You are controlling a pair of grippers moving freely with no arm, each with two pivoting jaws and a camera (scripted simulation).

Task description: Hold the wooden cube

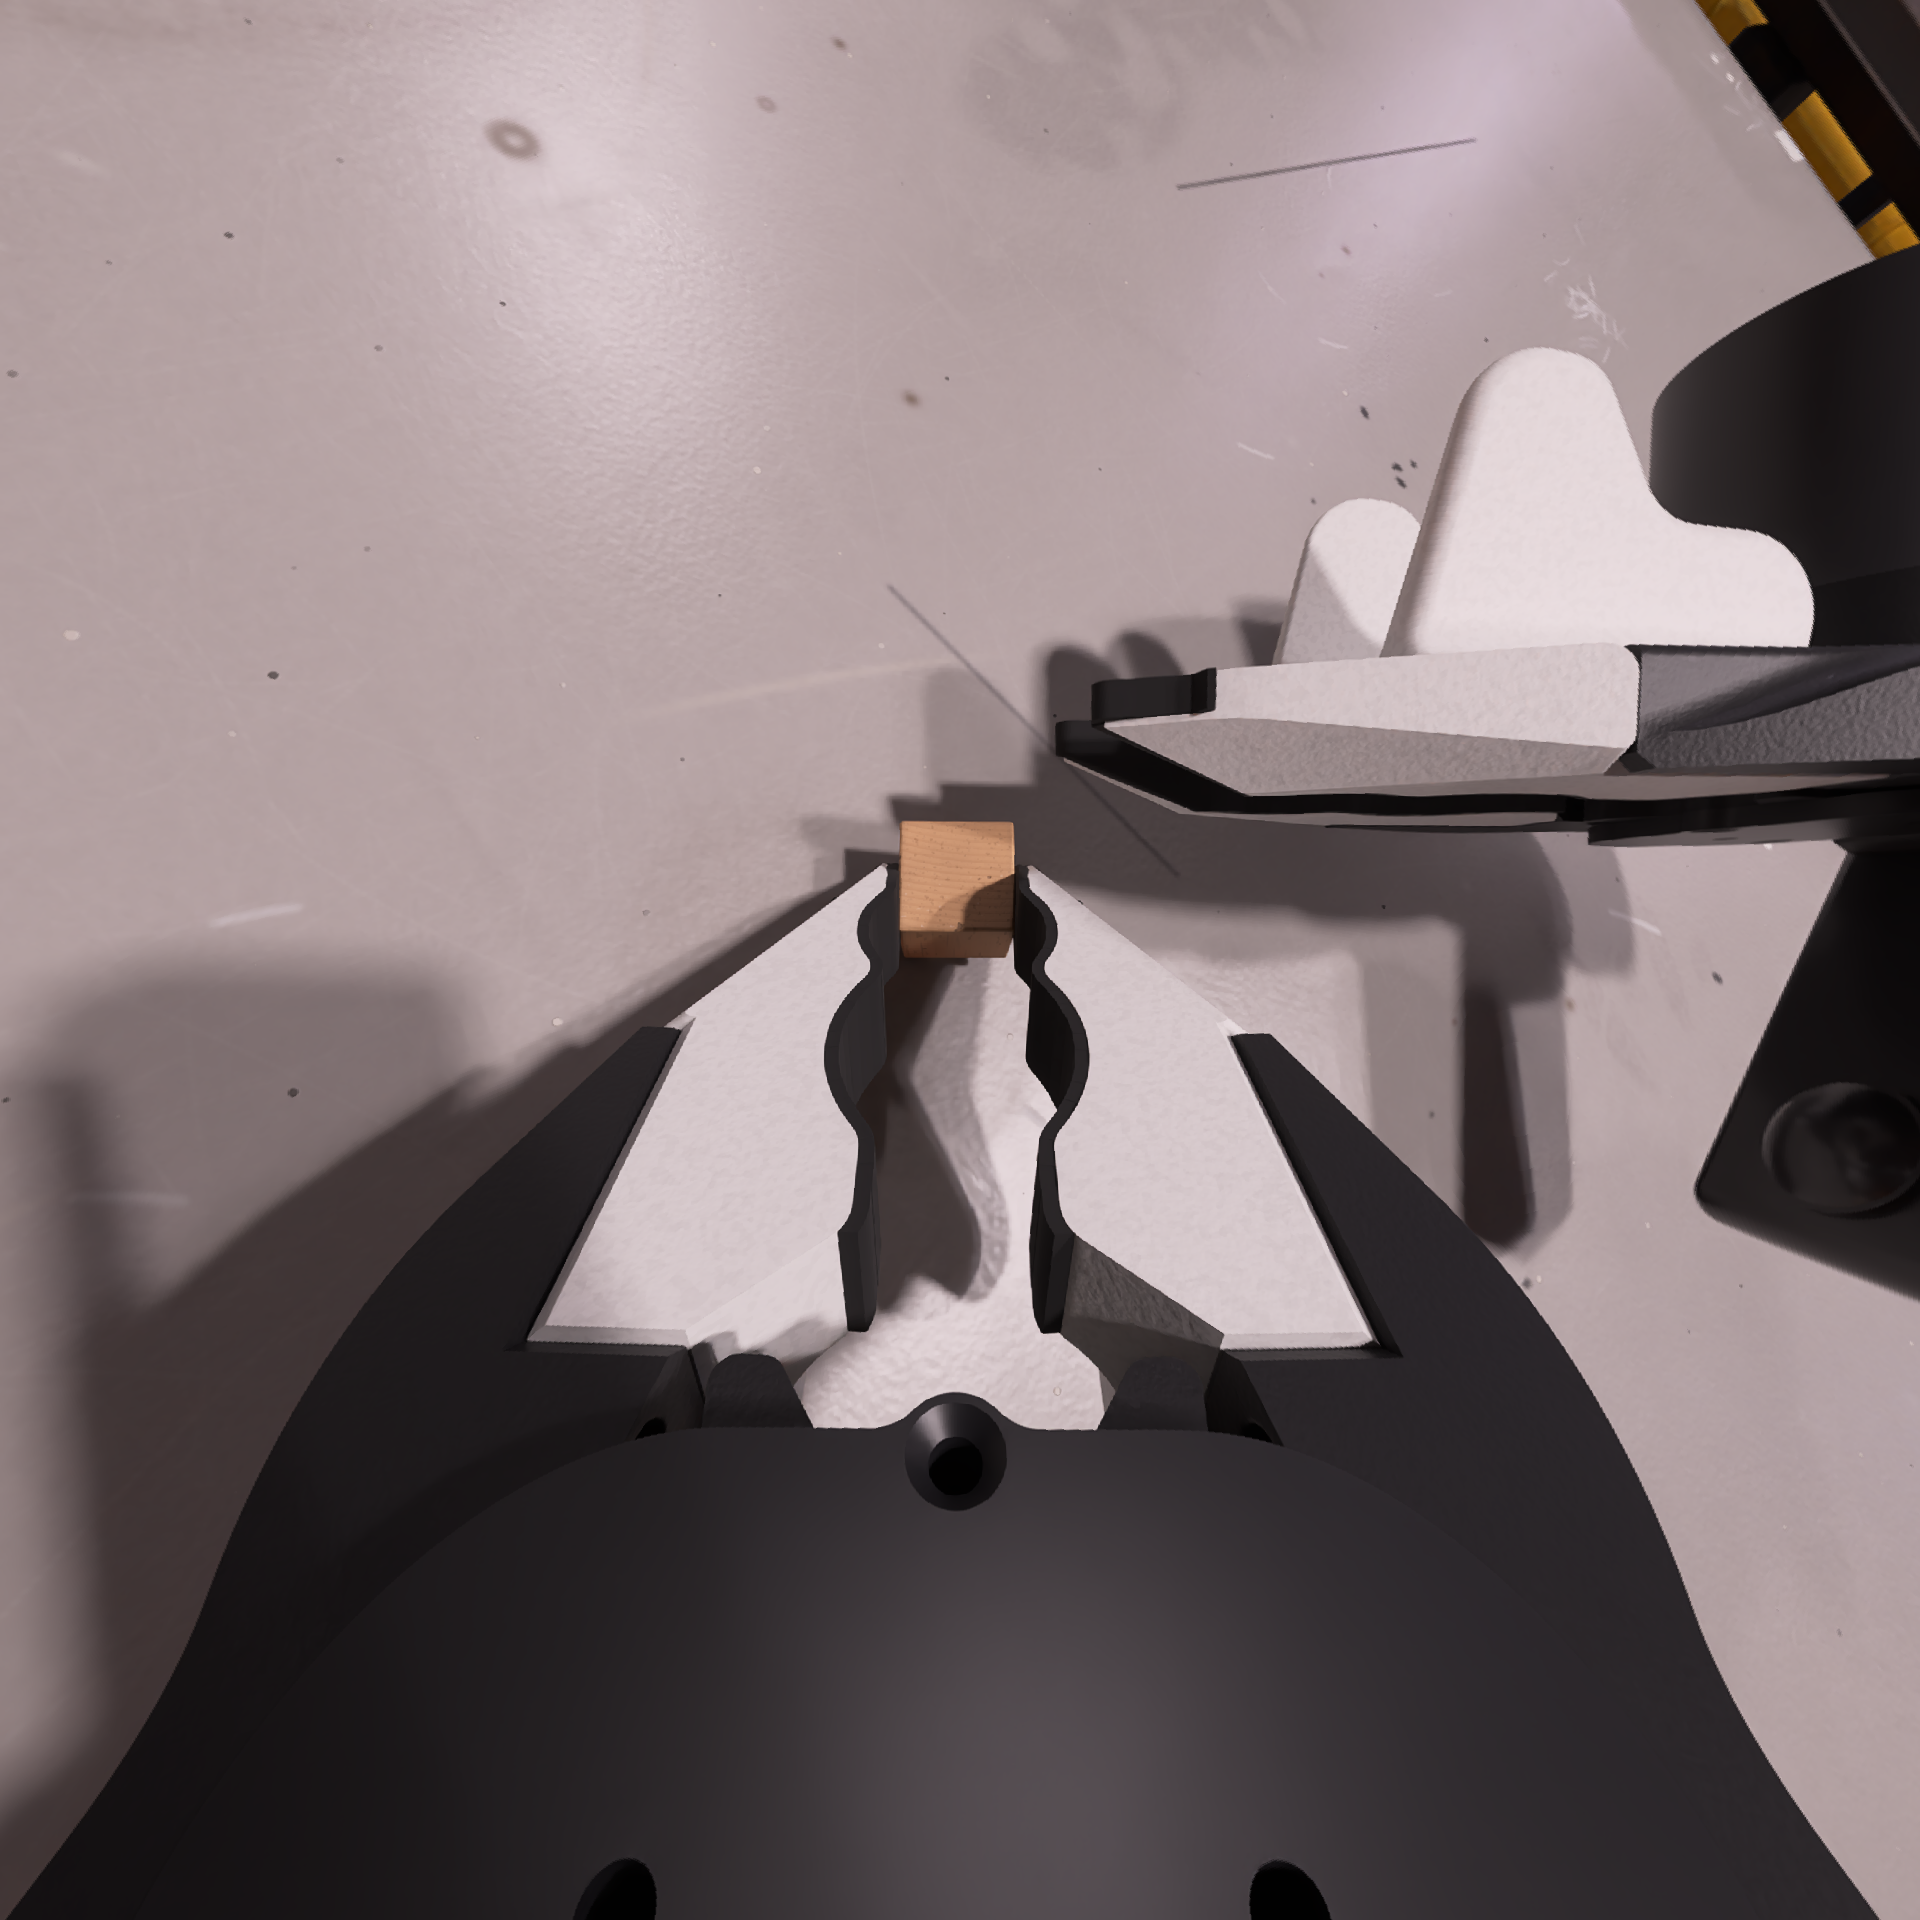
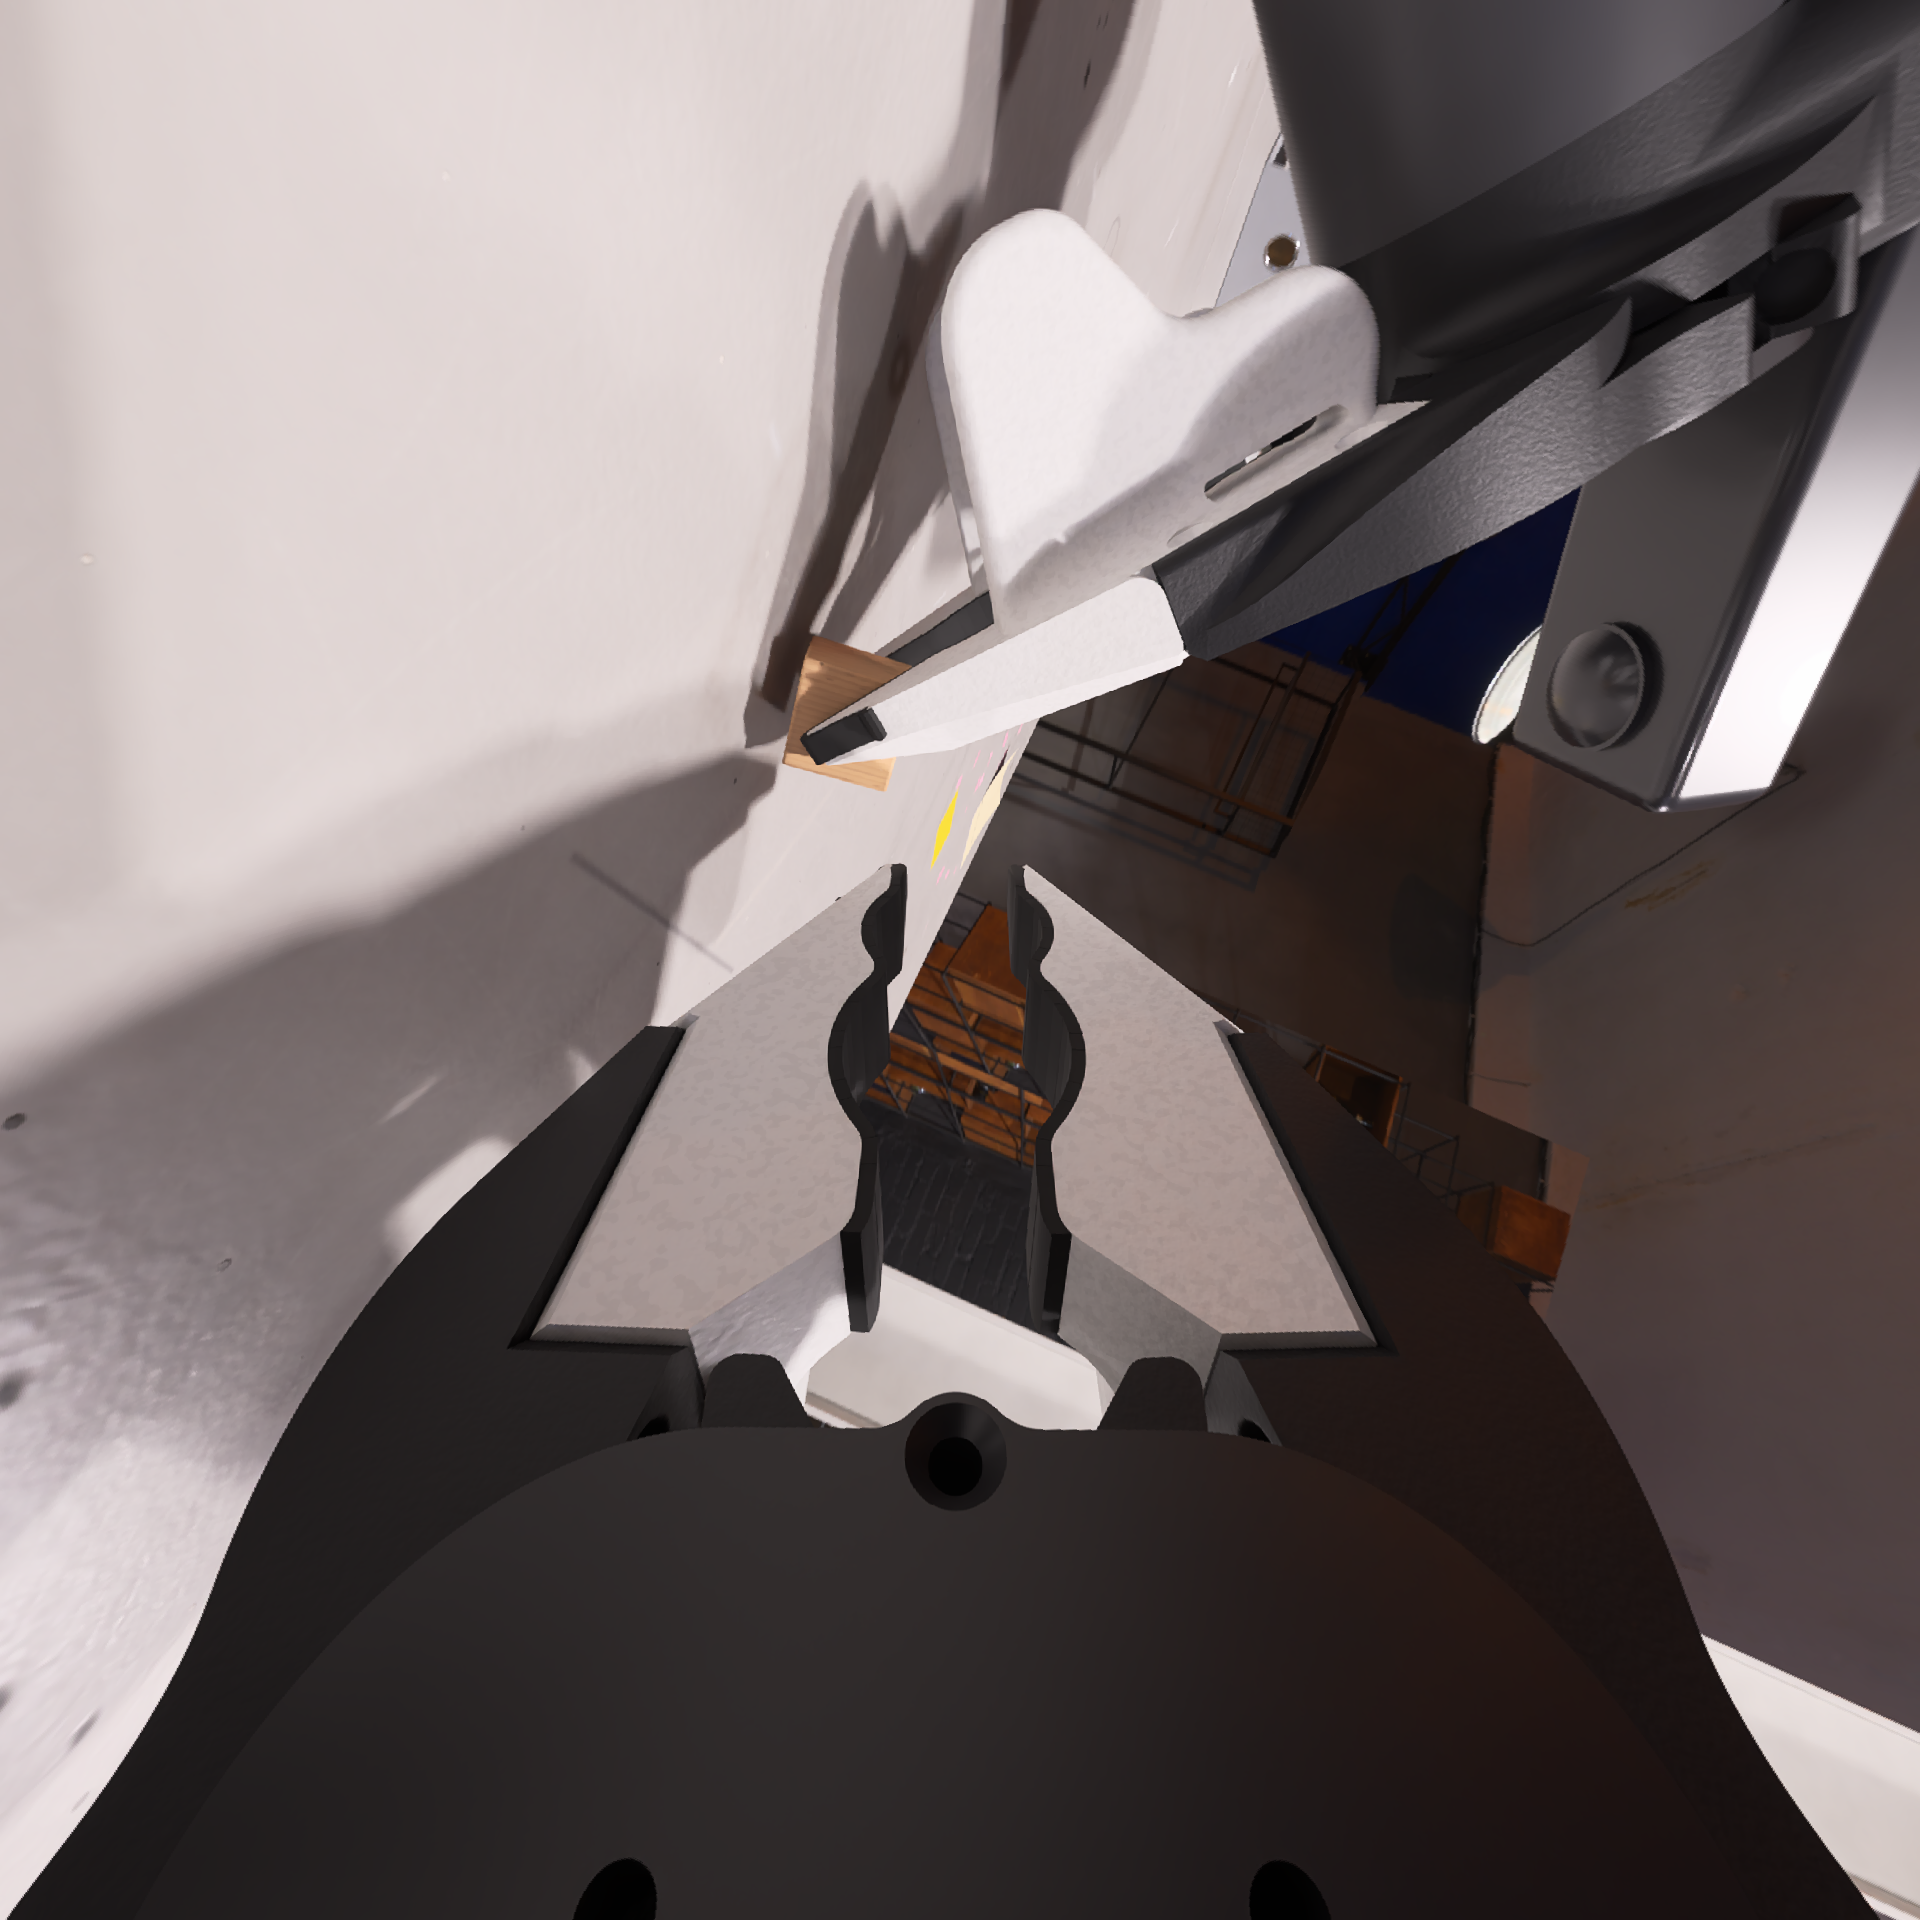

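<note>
L wrist view, near: left gripper (image 1: 954,883), black body w/ white finger panels and wavy black pads, jaws drawn narrow and clamped on the wooden cube (image 1: 956,886) at the very tips; both pads touch opposite cube sides. Cube pale tan, upright, square to the fingers, grain faint; no print, mark or label legible on it. Cube shadow falls on the surface (image 1: 520,468) just under it, so can't tell if it rests on the surface or is raised slightly. Farther, to the R: right gripper (image 1: 1081,717) lies side-on, white fins up, tip near the cube but apart from it. Surface light grey, speckled, w/ thin scratch lines; yellow-black striped edge (image 1: 1808,135) at far top R corner. R wrist view, near: right gripper (image 2: 961,878) jaws stand at a narrow gap, nothing between the pads, only background seen through. Beyond, up-L: left gripper (image 2: 844,735) seen from the side, dark fingertip over the cube (image 2: 831,675), cube close to the surface (image 2: 364,416). Far: dim room w/ brown shelving/racks (image 2: 1174,748), blurred. No brand or writing readable anywhere on either gripper.
</note>
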